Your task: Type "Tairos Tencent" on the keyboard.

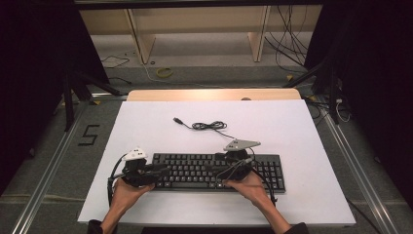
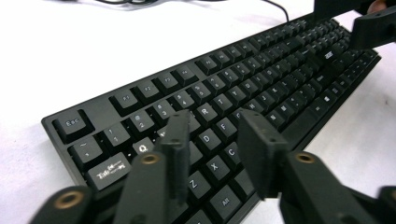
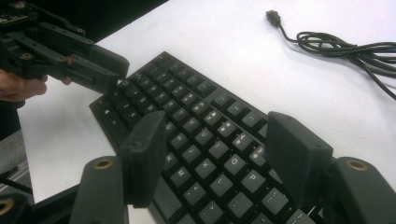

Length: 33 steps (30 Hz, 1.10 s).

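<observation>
Both grippers are parked over a black keyboard (image 1: 216, 171) that lies flat on the white table (image 1: 146, 122), roughly at 6 o'clock of the table in the high view, long edge running 9 to 3.

The left gripper (image 2: 217, 140) hovers over the keyboard's 9 o'clock end. In its own view the jaws are spread partway with nothing clamped between them, tips hanging above the letter keys around the Q, D and C area. Can't really tell if a tip grazes a keycap, it looks just above. The right gripper (image 3: 219, 154) sits over the middle-right part of the keyboard, jaws spread wide, nothing between them but keys underneath. Same deal, looks like hovering, not pinching anything.

Around it: the keyboard's cable (image 1: 207, 126) is bundled in a loose coil at about 12 o'clock from the keyboard, well apart from it, with the USB plug (image 3: 273, 17) lying free on the table at the coil's 10 o'clock. Nothing sits between the grippers and the keys.

Looks-wise, the keyboard is matte black plastic, full size, with pale lettering on squarish keycaps. The gripper jaws are blocky black plastic slabs with brass-looking screw inserts at the joints. The table surface is plain, smooth white with a wooden strip (image 1: 214, 94) at the far edge.
</observation>
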Available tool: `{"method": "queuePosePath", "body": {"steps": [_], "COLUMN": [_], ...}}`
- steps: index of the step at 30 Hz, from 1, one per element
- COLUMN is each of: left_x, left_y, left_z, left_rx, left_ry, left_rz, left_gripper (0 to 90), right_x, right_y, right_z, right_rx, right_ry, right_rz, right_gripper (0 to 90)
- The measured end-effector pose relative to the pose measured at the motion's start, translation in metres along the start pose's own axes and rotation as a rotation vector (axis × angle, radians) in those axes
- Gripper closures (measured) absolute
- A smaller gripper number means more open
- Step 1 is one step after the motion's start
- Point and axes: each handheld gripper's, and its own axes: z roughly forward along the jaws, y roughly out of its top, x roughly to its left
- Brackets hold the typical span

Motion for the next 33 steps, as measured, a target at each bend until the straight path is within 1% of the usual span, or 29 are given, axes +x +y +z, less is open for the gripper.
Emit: {"method": "queuePosePath", "body": {"steps": [4, 7, 13, 22, 27, 33], "left_x": [0.000, 0.000, 0.001, 0.004, 0.005, 0.004], "left_y": [0.001, 0.001, 0.003, 0.005, 0.005, 0.006], "left_z": [0.002, 0.005, 0.012, 0.018, 0.022, 0.025], "left_rx": [0.020, 0.038, 0.075, 0.089, 0.112, 0.123], "left_ry": [0.014, 0.017, 0.030, 0.038, 0.040, 0.043], "left_rz": [0.016, 0.030, 0.039, 0.035, 0.035, 0.034], "left_gripper": [74.8, 79.6, 88.6, 89.0, 89.1, 89.0], "right_x": [0.000, -0.001, 0.001, 0.003, 0.004, 0.005], "right_y": [-0.002, -0.003, -0.005, -0.009, -0.012, -0.015], "right_z": [-0.001, -0.002, -0.005, -0.009, -0.012, -0.015], "right_rx": [-0.012, -0.015, -0.018, -0.036, -0.045, -0.046], "right_ry": [-0.006, -0.003, -0.002, 0.002, 0.005, 0.006], "right_rz": [-0.015, -0.013, -0.019, -0.025, -0.032, -0.033], "right_gripper": [36.2, 35.9, 35.8, 32.9, 31.9, 30.4]}}
